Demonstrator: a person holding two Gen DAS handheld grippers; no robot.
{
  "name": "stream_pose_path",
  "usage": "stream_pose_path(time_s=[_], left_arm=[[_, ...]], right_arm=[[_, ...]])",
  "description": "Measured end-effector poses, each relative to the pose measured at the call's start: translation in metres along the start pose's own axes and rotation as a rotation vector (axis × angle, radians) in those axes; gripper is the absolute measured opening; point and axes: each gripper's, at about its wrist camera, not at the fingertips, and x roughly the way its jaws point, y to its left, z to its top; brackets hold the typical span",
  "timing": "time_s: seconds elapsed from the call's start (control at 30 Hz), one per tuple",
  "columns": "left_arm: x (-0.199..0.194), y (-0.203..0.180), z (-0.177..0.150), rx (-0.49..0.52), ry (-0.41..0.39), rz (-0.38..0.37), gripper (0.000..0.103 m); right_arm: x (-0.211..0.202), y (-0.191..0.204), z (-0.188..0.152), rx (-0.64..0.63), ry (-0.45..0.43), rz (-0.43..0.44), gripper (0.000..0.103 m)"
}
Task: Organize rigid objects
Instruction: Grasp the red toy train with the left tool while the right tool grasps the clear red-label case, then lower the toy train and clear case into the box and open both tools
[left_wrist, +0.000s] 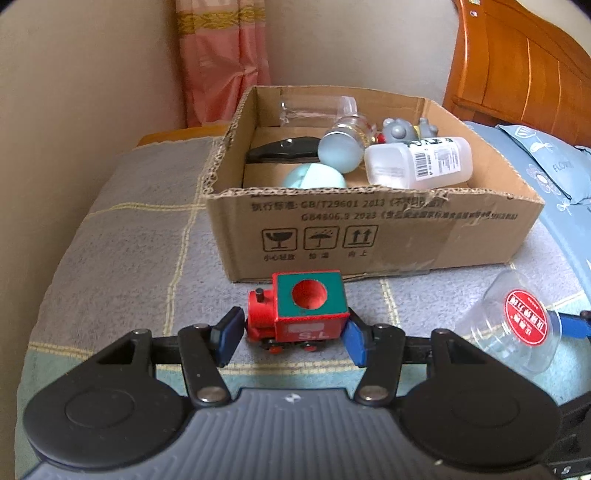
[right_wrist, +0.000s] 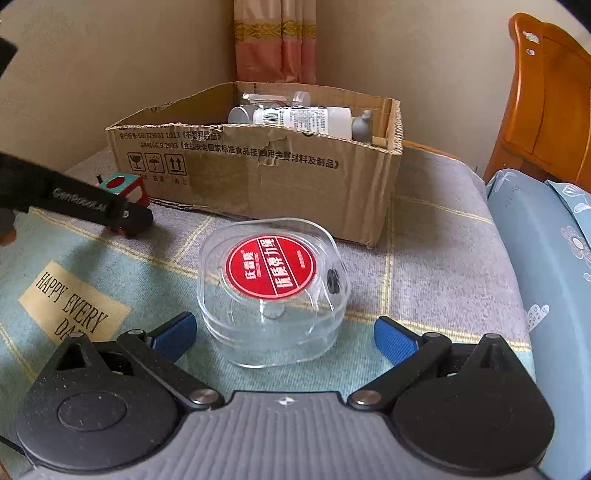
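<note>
A red toy train (left_wrist: 295, 317) with a teal roof stands on the bed blanket in front of the cardboard box (left_wrist: 369, 229). My left gripper (left_wrist: 290, 338) is open, its blue pads on either side of the train; the right pad looks very close to it. A clear plastic container (right_wrist: 273, 291) with a red round label lies on the blanket between my open right gripper's (right_wrist: 284, 339) pads, apart from both. The container also shows at the right of the left wrist view (left_wrist: 513, 325). The train shows in the right wrist view (right_wrist: 123, 186), partly hidden by the left gripper.
The box (right_wrist: 258, 173) holds a white bottle (left_wrist: 421, 162), a glass jar (left_wrist: 341, 146), a grey figure (left_wrist: 399, 129), a black item (left_wrist: 280, 149) and a pale green ball (left_wrist: 314, 177). Blue pillows (right_wrist: 543, 258) lie at the right, a wooden headboard (right_wrist: 546, 99) behind, walls and a curtain (left_wrist: 221, 62) beyond.
</note>
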Motion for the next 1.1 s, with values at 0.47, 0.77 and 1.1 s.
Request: stream_pose_path(time_s=[0.47, 0.77, 1.1], left_arm=[[0.007, 0.006, -0.004, -0.042, 0.000, -0.001, 0.057], [0.005, 0.009, -0.002, -0.033, -0.010, -0.009, 0.056], [-0.010, 0.011, 0.006, 0.050, 0.001, -0.052, 0.056]], right_arm=[[0.005, 0.005, 0.025, -0.162, 0.041, 0.069, 0.102], [0.004, 0.004, 0.036, -0.210, 0.075, 0.095, 0.081], [-0.003, 0.003, 0.038, -0.234, 0.105, 0.116, 0.080]])
